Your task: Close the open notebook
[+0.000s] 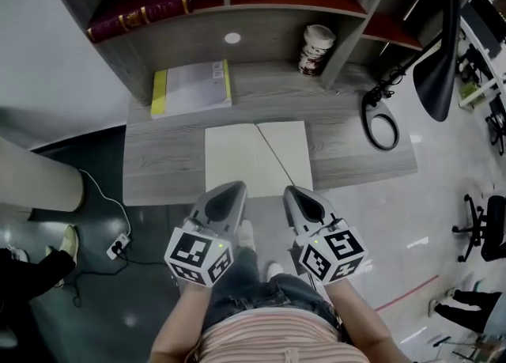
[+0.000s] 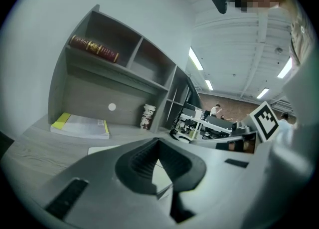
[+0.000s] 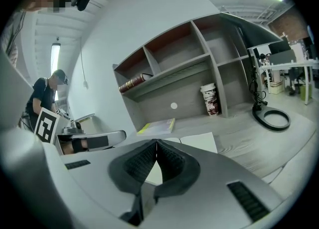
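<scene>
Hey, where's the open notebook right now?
In the head view, the open notebook lies flat at the front middle of the desk, with the yellow-edged book behind it to the left.

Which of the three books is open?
The white notebook at the desk's front, its blank pages spread flat. The yellow-edged book and the red book on the shelf are shut.

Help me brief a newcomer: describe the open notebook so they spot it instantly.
Find the grey wooden desk with the shelf unit at its back. At the middle of its front edge lies the open notebook, flat, two blank cream pages with a dark crease between. Unlike the closed yellow-edged book behind it, it lies spread open.
</scene>
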Available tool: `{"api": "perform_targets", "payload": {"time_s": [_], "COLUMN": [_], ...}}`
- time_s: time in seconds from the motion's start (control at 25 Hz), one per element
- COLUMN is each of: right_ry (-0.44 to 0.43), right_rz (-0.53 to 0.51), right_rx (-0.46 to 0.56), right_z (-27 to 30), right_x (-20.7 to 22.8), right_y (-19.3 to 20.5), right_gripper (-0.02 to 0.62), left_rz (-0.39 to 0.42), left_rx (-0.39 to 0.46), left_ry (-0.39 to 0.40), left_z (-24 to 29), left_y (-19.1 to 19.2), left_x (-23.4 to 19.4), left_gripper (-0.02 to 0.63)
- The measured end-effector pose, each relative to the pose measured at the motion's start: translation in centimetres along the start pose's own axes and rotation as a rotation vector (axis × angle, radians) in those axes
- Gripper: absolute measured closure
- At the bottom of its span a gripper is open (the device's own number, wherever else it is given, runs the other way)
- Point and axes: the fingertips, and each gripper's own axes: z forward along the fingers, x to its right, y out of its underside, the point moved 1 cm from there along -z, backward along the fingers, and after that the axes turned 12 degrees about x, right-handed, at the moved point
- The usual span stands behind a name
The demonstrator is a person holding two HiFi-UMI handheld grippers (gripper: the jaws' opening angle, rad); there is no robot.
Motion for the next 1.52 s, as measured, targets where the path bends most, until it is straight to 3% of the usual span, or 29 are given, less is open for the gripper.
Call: {"api": "perform_targets", "payload": {"time_s": [0.32, 0.76, 1.52], "right_ry": [0.069, 0.138, 0.388], "right_rz": [0.025, 0.134, 0.391], "right_rx": [-0.028, -0.034, -0.113], "right_z": [3.2, 4.1, -2.6], "right_x": [1.1, 2.7, 10.4], "right_y": [0.1, 1.4, 6.6], "right_gripper": [0.586, 0.588, 0.586], "left_rz": [-0.038, -0.078, -0.135], "left_rx": [-0.029, -0.088, -0.261], "left_ry": [0.048, 0.077, 0.254], "left_z": [2.4, 4.4, 9.8], "left_y": [0.2, 1.7, 7.2], "left_x": [-3.4, -5.4, -0.4], "left_gripper": [0.594, 0.594, 0.594]}}
